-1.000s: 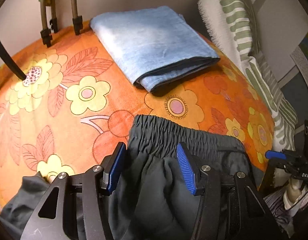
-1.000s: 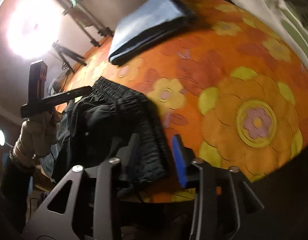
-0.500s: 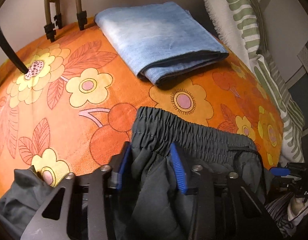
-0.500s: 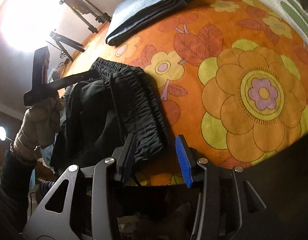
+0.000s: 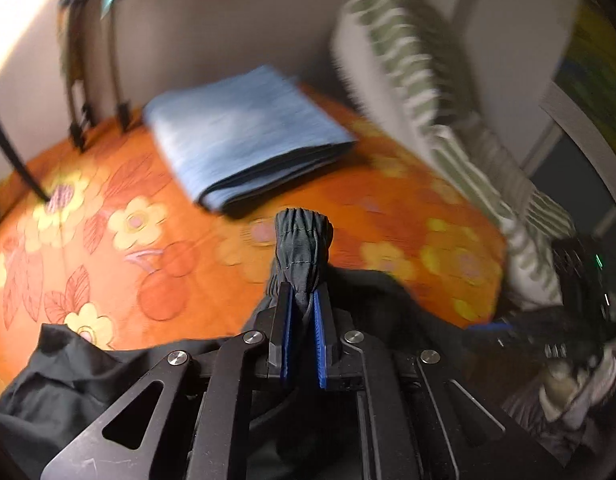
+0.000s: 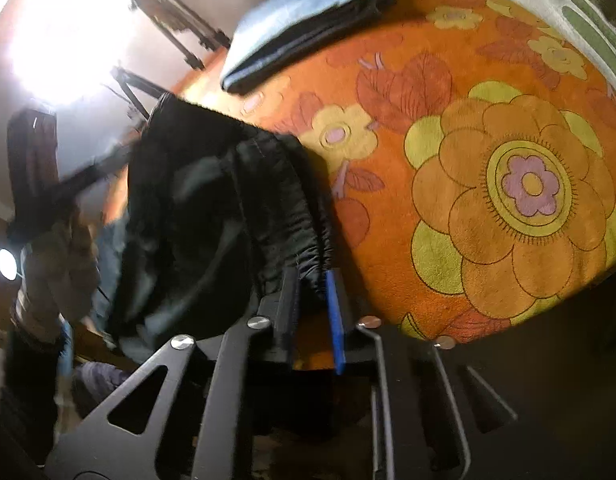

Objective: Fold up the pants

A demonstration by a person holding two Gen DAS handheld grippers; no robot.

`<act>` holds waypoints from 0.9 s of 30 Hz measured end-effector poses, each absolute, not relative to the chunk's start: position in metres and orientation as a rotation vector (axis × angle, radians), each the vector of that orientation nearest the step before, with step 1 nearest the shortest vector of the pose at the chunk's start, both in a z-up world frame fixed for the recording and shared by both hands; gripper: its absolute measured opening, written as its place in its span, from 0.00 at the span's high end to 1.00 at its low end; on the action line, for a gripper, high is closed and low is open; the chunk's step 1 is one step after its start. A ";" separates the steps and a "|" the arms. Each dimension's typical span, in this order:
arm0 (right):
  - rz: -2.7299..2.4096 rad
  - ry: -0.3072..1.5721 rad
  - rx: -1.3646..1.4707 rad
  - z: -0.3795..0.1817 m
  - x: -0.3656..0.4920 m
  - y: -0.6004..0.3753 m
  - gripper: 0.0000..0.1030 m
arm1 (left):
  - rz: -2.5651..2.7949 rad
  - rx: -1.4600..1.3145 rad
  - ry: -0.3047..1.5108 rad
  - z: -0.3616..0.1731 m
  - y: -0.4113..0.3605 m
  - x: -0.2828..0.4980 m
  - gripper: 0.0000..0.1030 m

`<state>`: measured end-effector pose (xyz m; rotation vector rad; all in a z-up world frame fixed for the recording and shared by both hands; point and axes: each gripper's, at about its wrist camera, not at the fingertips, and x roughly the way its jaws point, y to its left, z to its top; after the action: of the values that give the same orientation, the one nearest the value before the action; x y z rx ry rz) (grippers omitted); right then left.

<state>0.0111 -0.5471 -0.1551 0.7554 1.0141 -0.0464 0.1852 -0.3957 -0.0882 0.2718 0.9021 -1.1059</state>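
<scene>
In the left wrist view, thin dark poles (image 5: 77,80) stand at the upper left against the wall. The orange flowery cloth (image 5: 107,240) covers the surface below them. A folded blue towel (image 5: 243,140) lies on it in the upper middle. Just under it, in the middle of the frame, the left gripper (image 5: 303,300) has just squeezed its jaws tight on a bunched bit of the dark pants (image 5: 301,248), at the stretchy waistband. The rest of the pants sags along the bottom left. A green striped pillow (image 5: 408,64) leans at the upper right.

In the right wrist view, a bright lamp (image 6: 51,40) glows at the upper left. The pants hang dark in the middle left. The right gripper (image 6: 312,292), at the bottom middle, has just closed its jaws on the waistband edge.
</scene>
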 end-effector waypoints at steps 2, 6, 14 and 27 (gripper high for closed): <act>-0.033 0.985 0.786 -0.150 0.003 -0.550 0.90 | -1.153 0.303 0.871 -0.079 -0.399 0.163 0.92; -0.023 0.962 0.790 -0.148 -0.010 -0.547 0.90 | -1.270 0.364 0.852 -0.072 -0.408 0.119 0.93; -0.004 0.932 0.915 -0.163 -0.031 -0.558 0.90 | -1.368 0.542 0.874 -0.103 -0.435 0.055 0.93; 0.007 0.879 1.085 -0.176 -0.046 -0.585 0.67 | -1.403 0.700 0.914 -0.138 -0.450 0.016 0.91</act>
<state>-0.0456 -0.5848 -0.1763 1.0847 0.8792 0.0066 0.0161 -0.4504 -0.1377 0.7001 0.9139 -1.4034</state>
